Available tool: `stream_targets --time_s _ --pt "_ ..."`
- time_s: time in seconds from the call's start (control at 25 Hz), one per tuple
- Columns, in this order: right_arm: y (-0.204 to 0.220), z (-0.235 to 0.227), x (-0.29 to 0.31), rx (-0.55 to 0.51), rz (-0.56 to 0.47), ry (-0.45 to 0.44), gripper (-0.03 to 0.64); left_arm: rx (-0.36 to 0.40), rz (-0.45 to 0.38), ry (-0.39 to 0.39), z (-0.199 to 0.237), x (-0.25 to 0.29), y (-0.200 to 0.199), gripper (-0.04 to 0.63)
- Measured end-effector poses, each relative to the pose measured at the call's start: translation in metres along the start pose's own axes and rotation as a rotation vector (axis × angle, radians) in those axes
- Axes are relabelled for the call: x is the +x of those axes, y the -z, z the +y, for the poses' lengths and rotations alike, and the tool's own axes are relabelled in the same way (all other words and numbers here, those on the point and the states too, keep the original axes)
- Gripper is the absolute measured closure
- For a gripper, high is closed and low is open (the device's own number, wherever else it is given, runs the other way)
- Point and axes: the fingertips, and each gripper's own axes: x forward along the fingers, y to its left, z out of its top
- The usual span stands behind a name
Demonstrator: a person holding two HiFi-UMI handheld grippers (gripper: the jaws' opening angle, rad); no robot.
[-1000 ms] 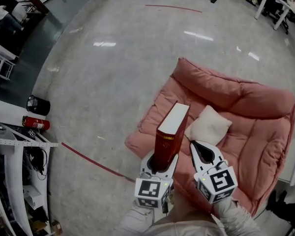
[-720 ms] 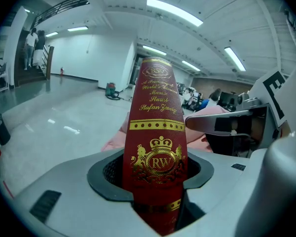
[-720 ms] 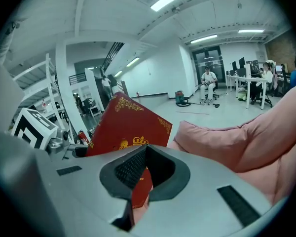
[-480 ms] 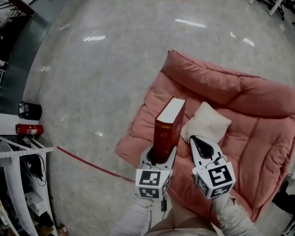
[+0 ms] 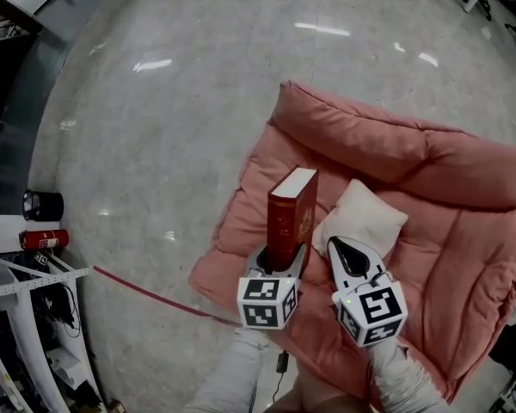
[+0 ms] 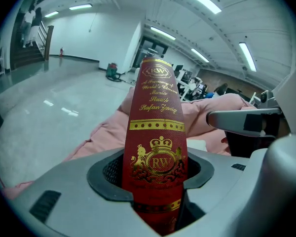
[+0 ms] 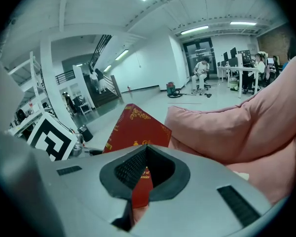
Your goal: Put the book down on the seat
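Note:
A thick red book with gold print stands upright in my left gripper, whose jaws are shut on its lower end; the spine fills the left gripper view. The book hangs over the front left part of the pink cushioned seat, just left of a white pillow that lies on it. My right gripper is beside the book on its right, above the seat's front, shut with nothing held. In the right gripper view the book's cover shows past the jaws, with the seat's pink back to the right.
A grey polished floor surrounds the seat. At the left stand a black bin, a red fire extinguisher and white shelving. A red line crosses the floor near the seat's front corner. People sit at desks far off.
Both grippers and the book have sunk toward the seat and moved forward over it. The book stays upright in the left gripper; the right gripper stays shut.

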Motion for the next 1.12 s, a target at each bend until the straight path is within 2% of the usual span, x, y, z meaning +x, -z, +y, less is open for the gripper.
stream_targets --time_s 0.52,0.68,0.76,0.84,0.88,1.12 --pt "0.030 -0.015 0.023 0.044 0.049 0.008 0.612 -0.025 0.143 0.043 0.011 0.075 0.028 0.336" --pt "0.033 -0.016 0.025 0.047 0.057 0.006 0.612 -0.058 0.189 0.004 0.026 0.083 0.034 0.333" --pt "0.032 -0.016 0.027 0.048 0.059 0.006 0.612 -0.026 0.235 -0.028 0.035 0.084 0.041 0.329" --pt "0.031 -0.015 0.028 0.044 0.059 0.000 0.612 0.006 0.271 -0.049 0.042 0.081 0.048 0.276" --pt "0.030 -0.013 0.029 0.042 0.060 -0.003 0.612 0.007 0.280 -0.057 0.045 0.078 0.050 0.272" --pt "0.028 0.002 0.027 0.023 0.060 -0.030 0.612 -0.068 0.247 -0.111 0.061 0.048 0.052 0.263"
